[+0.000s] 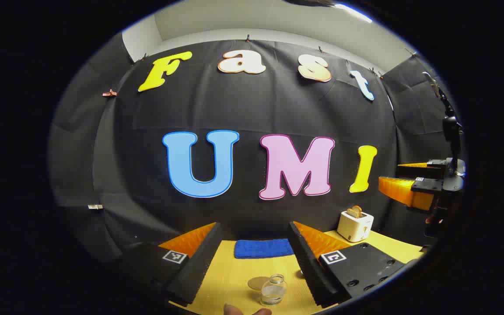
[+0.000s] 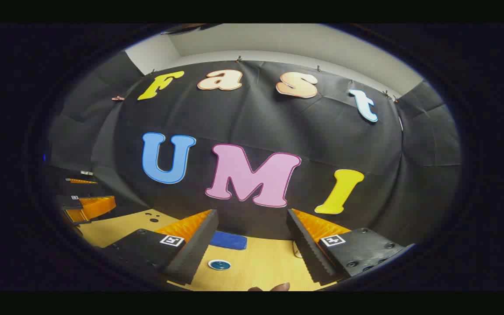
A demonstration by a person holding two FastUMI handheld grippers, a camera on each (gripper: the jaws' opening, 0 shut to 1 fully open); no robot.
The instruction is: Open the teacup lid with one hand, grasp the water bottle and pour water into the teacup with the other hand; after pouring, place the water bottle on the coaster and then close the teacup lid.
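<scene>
In the left gripper view the left gripper (image 1: 254,258) hangs with fingers wide, holding nothing. Between them on the yellow table (image 1: 234,280) lie a blue cloth (image 1: 263,248), the glass water bottle (image 1: 273,289) and, just left of it, a round coaster (image 1: 257,283). A white toaster (image 1: 355,225) stands far right. The right gripper (image 2: 252,249), fingers likewise wide, frames a small blue lid (image 2: 219,264). No legible label shows.

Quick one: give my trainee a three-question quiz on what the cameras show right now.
1. True or false: the left tool is shut on the water bottle.
2. The coaster lies: A) under the bottle, B) beside the bottle, C) inside the bottle.
3. Fill in: the white appliance right of the blue cloth is a ___.
Key: 1 false; 2 B; 3 toaster.
</scene>
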